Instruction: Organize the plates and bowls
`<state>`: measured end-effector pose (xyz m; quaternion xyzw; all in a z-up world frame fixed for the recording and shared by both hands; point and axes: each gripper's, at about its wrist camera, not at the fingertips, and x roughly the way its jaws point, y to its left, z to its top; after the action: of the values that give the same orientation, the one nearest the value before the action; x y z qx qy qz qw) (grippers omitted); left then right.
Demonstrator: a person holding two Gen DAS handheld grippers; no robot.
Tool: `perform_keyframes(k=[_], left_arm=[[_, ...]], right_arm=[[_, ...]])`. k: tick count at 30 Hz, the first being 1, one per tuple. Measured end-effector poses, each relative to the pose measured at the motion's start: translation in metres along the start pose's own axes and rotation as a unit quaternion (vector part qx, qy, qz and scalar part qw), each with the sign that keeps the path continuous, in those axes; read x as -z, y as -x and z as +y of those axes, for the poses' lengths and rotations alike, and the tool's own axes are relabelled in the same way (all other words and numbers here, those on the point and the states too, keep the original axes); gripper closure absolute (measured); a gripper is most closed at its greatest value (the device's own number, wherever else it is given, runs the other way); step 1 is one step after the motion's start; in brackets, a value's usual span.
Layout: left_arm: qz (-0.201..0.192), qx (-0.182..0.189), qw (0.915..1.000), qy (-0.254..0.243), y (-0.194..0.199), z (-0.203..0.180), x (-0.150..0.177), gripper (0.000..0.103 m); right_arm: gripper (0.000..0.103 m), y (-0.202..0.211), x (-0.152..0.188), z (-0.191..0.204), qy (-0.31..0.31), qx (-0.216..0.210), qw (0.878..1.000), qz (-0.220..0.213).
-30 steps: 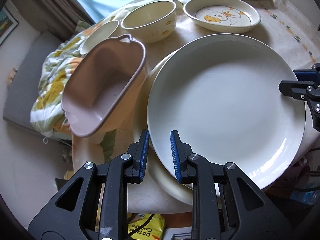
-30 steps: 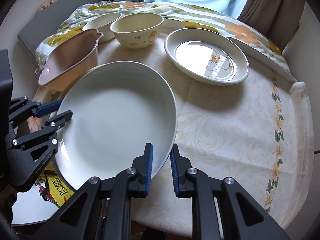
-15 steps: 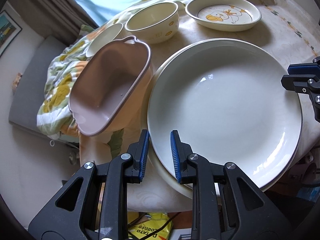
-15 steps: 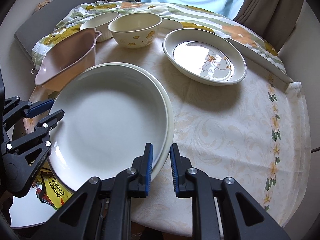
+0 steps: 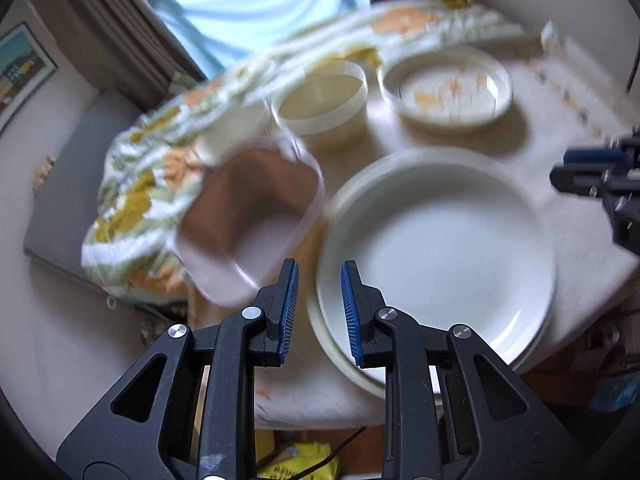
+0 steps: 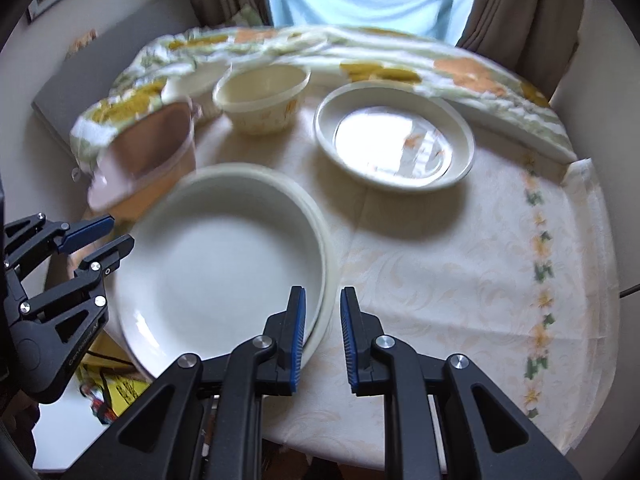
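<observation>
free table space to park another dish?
Best patch: bare tablecloth right of the stacked white plates, in front of the duck plate. Crowded along the left and back: pink dish and cream bowl sit close together. Both claws hang open.

Little can be read. The left gripper [image 6: 116,242] carries small raised lettering along its black body in the right wrist view, too small and too angled to make out. The yellow packet [image 6: 120,390] below the tabletop [image 6: 460,280] edge shows dark print, blurred beyond reading in both views.
</observation>
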<state>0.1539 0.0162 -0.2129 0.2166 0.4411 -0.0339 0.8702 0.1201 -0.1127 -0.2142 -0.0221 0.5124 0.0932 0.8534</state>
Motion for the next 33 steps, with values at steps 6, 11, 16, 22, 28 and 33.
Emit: perform_keyframes(k=[6,11,16,22,28,33], left_arm=[[-0.09,0.023,0.9949,0.04,0.055,0.021,-0.038,0.082],[-0.128,0.042,0.9887,0.066,0.065,0.028,-0.057,0.001],[-0.123,0.082,0.9868,0.065,0.063,0.02,-0.08,0.0],[-0.063,0.168,0.9737,0.14,0.033,0.019,-0.109,0.0],[-0.006,0.208,0.9502,0.232,-0.012,0.006,-0.122,0.0],[0.04,0.211,0.9291,0.301,-0.057,-0.018,-0.128,0.002]], right_arm=[[0.029,0.06,-0.01,-0.027,-0.045,0.009,0.996,-0.074],[0.008,0.087,-0.015,-0.045,-0.079,0.019,0.989,-0.121],[0.006,0.098,-0.017,-0.06,-0.089,0.026,0.986,-0.136],[0.001,0.1,-0.052,-0.104,-0.074,0.005,0.991,-0.113],[0.001,0.07,-0.093,-0.148,-0.025,-0.026,0.996,-0.085],[0.001,0.008,-0.125,-0.18,0.028,-0.095,0.995,-0.027]])
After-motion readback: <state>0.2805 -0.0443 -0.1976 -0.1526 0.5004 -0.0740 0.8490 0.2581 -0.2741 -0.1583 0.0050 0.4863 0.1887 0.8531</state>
